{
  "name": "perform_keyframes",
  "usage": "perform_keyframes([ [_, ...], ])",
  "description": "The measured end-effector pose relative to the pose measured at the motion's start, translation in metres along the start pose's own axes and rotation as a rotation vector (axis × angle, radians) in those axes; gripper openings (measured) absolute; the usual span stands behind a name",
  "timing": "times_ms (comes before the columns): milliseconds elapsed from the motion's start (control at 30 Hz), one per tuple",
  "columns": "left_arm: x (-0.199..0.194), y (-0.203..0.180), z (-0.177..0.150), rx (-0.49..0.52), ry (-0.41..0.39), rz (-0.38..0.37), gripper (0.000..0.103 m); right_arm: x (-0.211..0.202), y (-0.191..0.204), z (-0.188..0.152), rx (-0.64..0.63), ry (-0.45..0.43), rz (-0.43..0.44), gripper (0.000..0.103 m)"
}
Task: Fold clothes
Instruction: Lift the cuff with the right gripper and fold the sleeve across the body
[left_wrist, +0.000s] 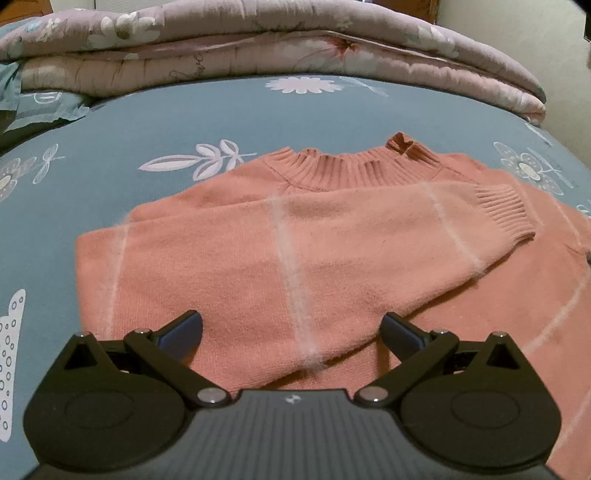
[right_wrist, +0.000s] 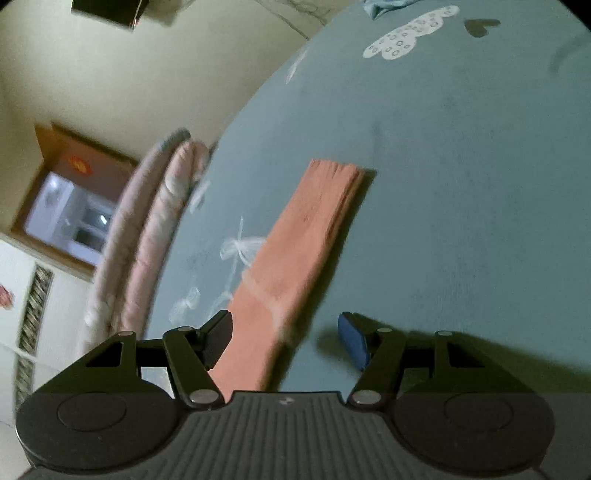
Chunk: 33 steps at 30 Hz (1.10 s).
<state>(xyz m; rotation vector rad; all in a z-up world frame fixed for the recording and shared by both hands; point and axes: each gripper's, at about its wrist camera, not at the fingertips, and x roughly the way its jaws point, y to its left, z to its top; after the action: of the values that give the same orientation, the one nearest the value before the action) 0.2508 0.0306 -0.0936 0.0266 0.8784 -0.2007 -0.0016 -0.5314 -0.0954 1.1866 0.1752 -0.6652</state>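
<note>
On the bed (left_wrist: 229, 122), toward its quilt-piled far edge, the pink sweater (left_wrist: 258, 266) lies flat, one sleeve folded across its chest; the left gripper (left_wrist: 291, 332) hovers over the body, jaws wide and empty; the other sleeve (right_wrist: 295, 240) runs straight ahead between the right gripper (right_wrist: 286, 338) jaws, parted, unpressed.

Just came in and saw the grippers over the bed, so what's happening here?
A person is folding a pink sweater on the blue floral bedsheet with two handheld grippers. One sleeve is already folded across the body. The left gripper hovers open over it. The right gripper is open above the other sleeve, which lies stretched out on the sheet, gripping nothing.
</note>
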Motion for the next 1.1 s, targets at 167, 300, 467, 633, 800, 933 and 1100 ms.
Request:
perform_keyframes([
  [167, 0.001, -0.001, 0.001, -0.008, 0.004, 0.008, 0.102, 0.017, 0.004, 0.013, -0.035, -0.013, 0.025, 0.068],
  [300, 0.002, -0.001, 0.001, -0.008, 0.003, 0.011, 0.102, 0.025, 0.011, 0.02, -0.079, -0.018, 0.036, 0.068],
  [467, 0.002, 0.0, 0.0, -0.008, 0.0, 0.006, 0.102, 0.027, 0.008, 0.021, -0.112, -0.033, -0.005, 0.03],
  [633, 0.0, 0.004, 0.0, -0.021, -0.001, -0.012, 0.102, 0.025, 0.005, 0.019, -0.088, -0.036, -0.029, 0.01],
  [800, -0.004, 0.011, 0.002, -0.084, -0.008, -0.042, 0.102, 0.008, 0.044, 0.015, -0.2, -0.056, -0.018, 0.009],
  [933, -0.013, 0.02, 0.001, -0.145, -0.015, -0.073, 0.102, -0.003, 0.096, 0.0, -0.351, -0.026, 0.036, 0.009],
  [1100, -0.03, 0.029, -0.003, -0.171, -0.042, -0.096, 0.102, -0.002, 0.169, -0.043, -0.555, 0.059, 0.143, 0.009],
])
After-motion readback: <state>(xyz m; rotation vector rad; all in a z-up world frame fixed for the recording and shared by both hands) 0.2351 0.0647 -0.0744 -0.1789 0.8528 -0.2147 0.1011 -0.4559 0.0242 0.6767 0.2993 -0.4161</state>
